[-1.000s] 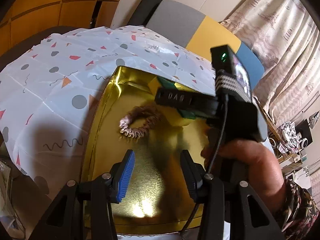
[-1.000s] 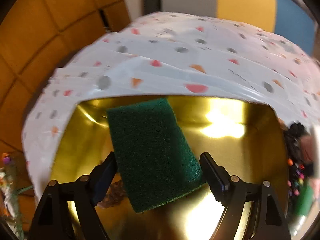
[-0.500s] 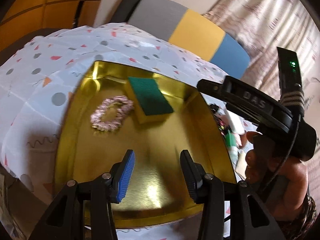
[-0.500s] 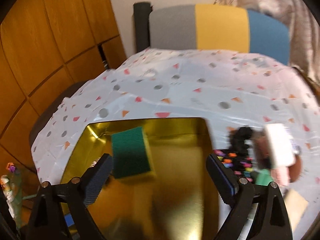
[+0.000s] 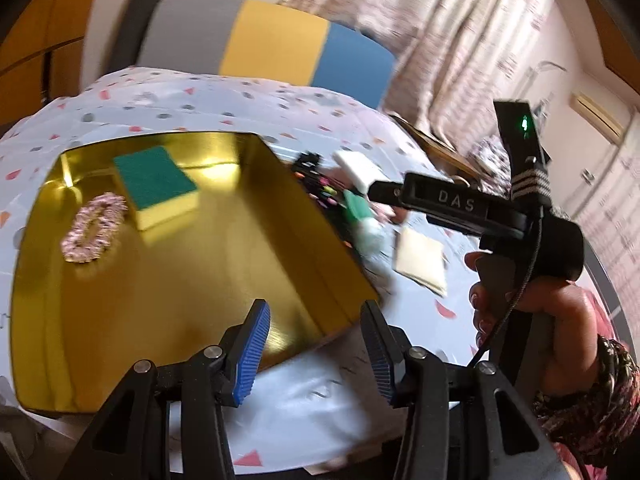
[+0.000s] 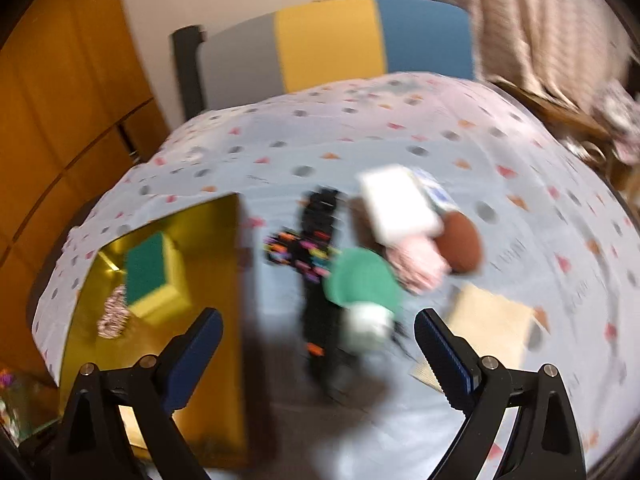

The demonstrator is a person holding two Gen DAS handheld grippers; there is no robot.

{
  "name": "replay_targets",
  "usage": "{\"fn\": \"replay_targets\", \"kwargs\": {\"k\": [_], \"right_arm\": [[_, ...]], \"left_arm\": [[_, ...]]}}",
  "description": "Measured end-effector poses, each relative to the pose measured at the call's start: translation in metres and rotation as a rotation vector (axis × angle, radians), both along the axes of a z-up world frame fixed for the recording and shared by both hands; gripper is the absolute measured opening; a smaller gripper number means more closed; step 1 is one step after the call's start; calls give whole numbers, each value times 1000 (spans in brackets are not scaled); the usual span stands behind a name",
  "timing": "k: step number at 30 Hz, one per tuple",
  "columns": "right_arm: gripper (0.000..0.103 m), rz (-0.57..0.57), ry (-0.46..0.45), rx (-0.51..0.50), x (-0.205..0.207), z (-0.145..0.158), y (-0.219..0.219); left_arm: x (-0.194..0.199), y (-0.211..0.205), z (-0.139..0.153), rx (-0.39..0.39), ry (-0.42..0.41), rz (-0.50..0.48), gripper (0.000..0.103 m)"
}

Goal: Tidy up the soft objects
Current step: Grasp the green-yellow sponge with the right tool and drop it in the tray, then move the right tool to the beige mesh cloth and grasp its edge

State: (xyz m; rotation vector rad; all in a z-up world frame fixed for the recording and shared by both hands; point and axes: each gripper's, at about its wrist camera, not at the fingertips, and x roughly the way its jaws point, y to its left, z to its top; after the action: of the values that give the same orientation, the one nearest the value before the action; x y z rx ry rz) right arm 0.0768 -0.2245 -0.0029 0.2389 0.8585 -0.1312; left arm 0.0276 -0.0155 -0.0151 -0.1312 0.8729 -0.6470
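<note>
A gold tray (image 5: 168, 288) lies on the patterned tablecloth; it also shows in the right wrist view (image 6: 224, 360). In it lie a green and yellow sponge (image 5: 156, 186) (image 6: 150, 276) and a pink scrunchie (image 5: 94, 226) (image 6: 114, 314). My left gripper (image 5: 316, 354) is open and empty over the tray's near right corner. My right gripper (image 6: 316, 356) is open and empty above a blurred pile right of the tray: a black strip with coloured dots (image 6: 316, 256), a green and white thing (image 6: 360, 292), a white block (image 6: 396, 204), a pink thing (image 6: 418, 260), a brown ball (image 6: 460, 246) and a beige pad (image 6: 492, 320).
A chair back (image 6: 332, 44) in grey, yellow and blue stands behind the table. Wooden panels (image 6: 60, 100) are at the left, curtains (image 5: 460, 40) at the right. The right hand tool's body (image 5: 500, 208) fills the right of the left wrist view.
My right gripper let go of the sponge, which now lies in the tray, and drew back to the right over the pile. My left gripper swung right.
</note>
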Motion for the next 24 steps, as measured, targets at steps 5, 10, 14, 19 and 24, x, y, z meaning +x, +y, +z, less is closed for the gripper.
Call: {"fn": "replay_targets", "kwargs": {"k": [5,10,14,19,24], "right_arm": [[97,-162,72,13,-41,-23,-53],[97,-263,140,27,-69,-47,-93],[97,-309,161,51,-76,-57,-111],[99,-339,164,71,-67,-60,-117],[101,-362,172,64,-39,-62,-112]], "left_arm": [[-18,-21,2,19,-37,-82,47],[-34,-35,1,46,-63,-139,47],[-42,-44,1,62,-79,-159,47],[-47,-54,1,72,-77,-147,47],[-46,-58,1,79,-67,-105,47]]}}
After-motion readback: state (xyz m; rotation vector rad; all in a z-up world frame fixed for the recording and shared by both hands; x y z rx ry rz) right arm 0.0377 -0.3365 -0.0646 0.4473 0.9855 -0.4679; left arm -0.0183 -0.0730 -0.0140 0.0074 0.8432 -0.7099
